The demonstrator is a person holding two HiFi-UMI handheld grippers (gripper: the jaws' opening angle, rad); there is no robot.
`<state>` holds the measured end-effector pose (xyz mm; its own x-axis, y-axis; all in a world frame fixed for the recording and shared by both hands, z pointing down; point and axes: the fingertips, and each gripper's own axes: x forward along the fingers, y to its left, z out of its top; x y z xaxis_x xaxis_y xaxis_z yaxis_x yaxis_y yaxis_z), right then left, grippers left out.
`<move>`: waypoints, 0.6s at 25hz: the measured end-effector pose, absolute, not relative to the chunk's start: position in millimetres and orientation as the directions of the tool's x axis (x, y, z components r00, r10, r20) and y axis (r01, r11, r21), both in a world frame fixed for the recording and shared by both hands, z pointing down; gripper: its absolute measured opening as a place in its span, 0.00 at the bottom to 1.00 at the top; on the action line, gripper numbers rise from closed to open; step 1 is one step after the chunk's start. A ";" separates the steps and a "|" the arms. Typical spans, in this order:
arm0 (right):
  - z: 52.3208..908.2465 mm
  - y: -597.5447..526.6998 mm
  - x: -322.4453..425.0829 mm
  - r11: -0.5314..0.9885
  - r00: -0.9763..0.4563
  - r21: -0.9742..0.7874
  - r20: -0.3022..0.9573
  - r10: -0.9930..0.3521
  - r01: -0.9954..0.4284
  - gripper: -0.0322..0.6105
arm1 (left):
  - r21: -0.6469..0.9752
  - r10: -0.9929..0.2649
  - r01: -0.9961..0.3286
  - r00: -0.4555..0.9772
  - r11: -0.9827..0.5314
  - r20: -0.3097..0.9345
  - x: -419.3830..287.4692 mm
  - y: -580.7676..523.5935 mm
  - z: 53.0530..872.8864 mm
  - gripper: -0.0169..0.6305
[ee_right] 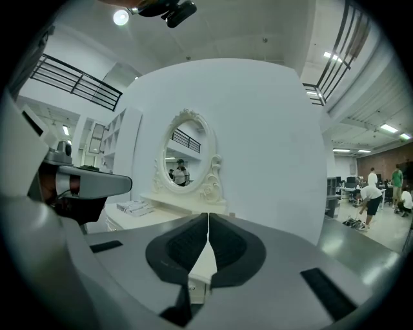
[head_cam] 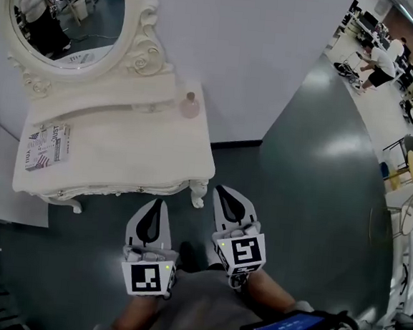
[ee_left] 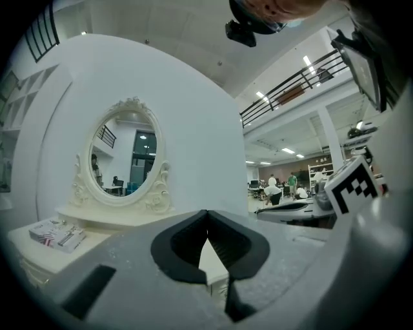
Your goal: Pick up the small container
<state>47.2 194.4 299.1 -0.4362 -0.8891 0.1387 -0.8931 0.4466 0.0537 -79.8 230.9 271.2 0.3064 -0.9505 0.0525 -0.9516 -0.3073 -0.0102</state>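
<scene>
A small pinkish container (head_cam: 190,105) with a narrow neck stands at the back right corner of the white dressing table (head_cam: 143,155). Both grippers hang over the grey floor in front of the table, well short of the container. My left gripper (head_cam: 159,204) is shut with nothing in it, its tips (ee_left: 207,214) touching. Beside it, my right gripper (head_cam: 222,191) is also shut and empty, its tips (ee_right: 208,216) together. The right gripper view shows only a speck of the container, just above the jaw tips.
An oval mirror (head_cam: 69,12) in an ornate white frame stands at the table's back. A printed packet (head_cam: 48,145) lies at the table's left. White wall rises behind; open grey floor (head_cam: 312,184) lies to the right, with people and desks far off.
</scene>
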 end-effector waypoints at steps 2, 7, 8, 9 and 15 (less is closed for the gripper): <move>293.9 185.7 45.6 0.433 -0.424 0.059 0.127 -0.897 -0.899 0.07 | -0.016 -0.947 -0.948 0.319 -0.319 0.038 -81.8 220.4 266.8 0.05; 289.5 171.0 44.2 0.406 -0.397 0.064 0.117 -0.910 -0.912 0.07 | -0.023 -0.936 -0.936 0.349 -0.350 0.037 -81.9 201.5 264.5 0.05; 289.3 169.1 43.6 0.404 -0.395 0.066 0.116 -0.911 -0.912 0.07 | -0.023 -0.934 -0.934 0.357 -0.358 0.033 -81.2 198.6 264.1 0.05; 289.1 167.3 43.0 0.404 -0.395 0.069 0.116 -0.911 -0.912 0.07 | -0.024 -0.931 -0.931 0.364 -0.365 0.034 -80.4 196.4 264.7 0.05; 290.6 156.7 42.5 0.390 -0.381 0.068 0.122 -0.917 -0.918 0.07 | -0.019 -0.926 -0.927 0.374 -0.375 0.038 -82.4 184.9 268.6 0.05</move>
<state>42.5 156.7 290.6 -0.3808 -0.9166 0.1218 -0.9181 0.3904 0.0678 -82.4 184.9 268.6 0.3744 -0.9265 0.0383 -0.9267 -0.3753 -0.0191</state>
